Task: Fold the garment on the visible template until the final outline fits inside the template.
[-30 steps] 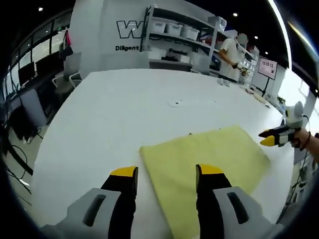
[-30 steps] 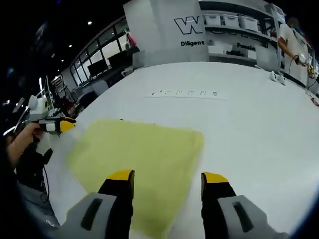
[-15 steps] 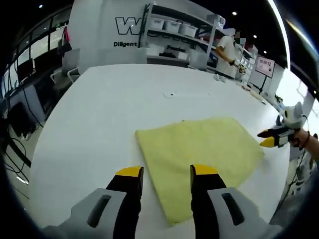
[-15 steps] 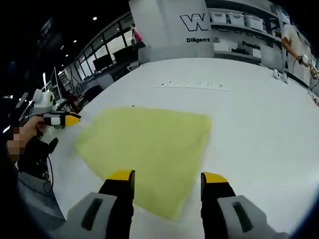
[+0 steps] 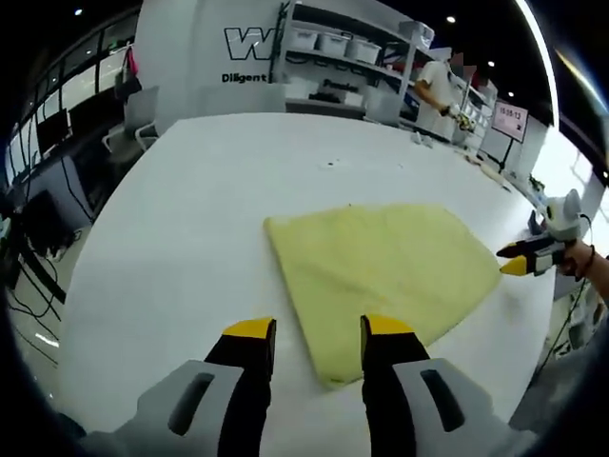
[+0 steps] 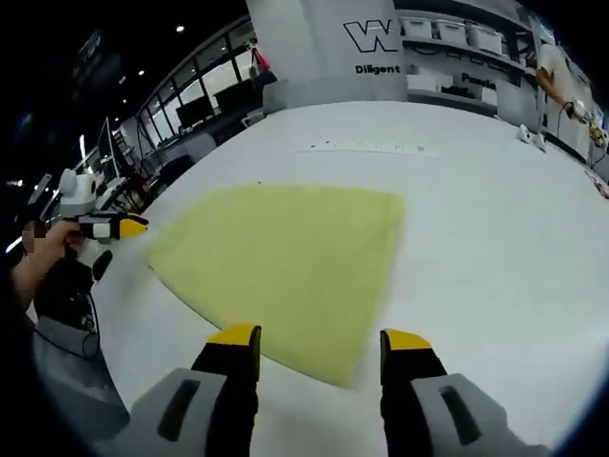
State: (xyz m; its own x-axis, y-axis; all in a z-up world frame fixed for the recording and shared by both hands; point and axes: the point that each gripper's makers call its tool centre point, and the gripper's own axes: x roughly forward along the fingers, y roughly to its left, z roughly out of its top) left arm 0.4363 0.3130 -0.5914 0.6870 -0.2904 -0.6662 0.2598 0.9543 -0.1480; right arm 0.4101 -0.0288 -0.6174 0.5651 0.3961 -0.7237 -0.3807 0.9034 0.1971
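A folded yellow garment [image 5: 381, 271] lies flat on the white table [image 5: 190, 209], its near corner just beyond my left gripper [image 5: 309, 330], which is open and holds nothing. My right gripper [image 5: 516, 258] shows at the right edge of that view, off the cloth's right corner, its yellow tips close together. In the right gripper view the same garment [image 6: 285, 257] spreads ahead of my open right gripper [image 6: 319, 339]. My left gripper [image 6: 128, 227] shows at the left there, in a hand, beside the cloth's left corner. No template outline is visible.
A white power strip [image 6: 371, 149] lies on the table beyond the garment. Shelves with bins [image 5: 343, 48] and a white wall with lettering [image 5: 252, 43] stand behind the table. A person [image 5: 440, 86] works at the far right. Office chairs [image 5: 128, 124] stand off the left side.
Both grippers have drawn back toward the near table edge, so the garment's near corner sits clear of the jaws. The garment lies still.
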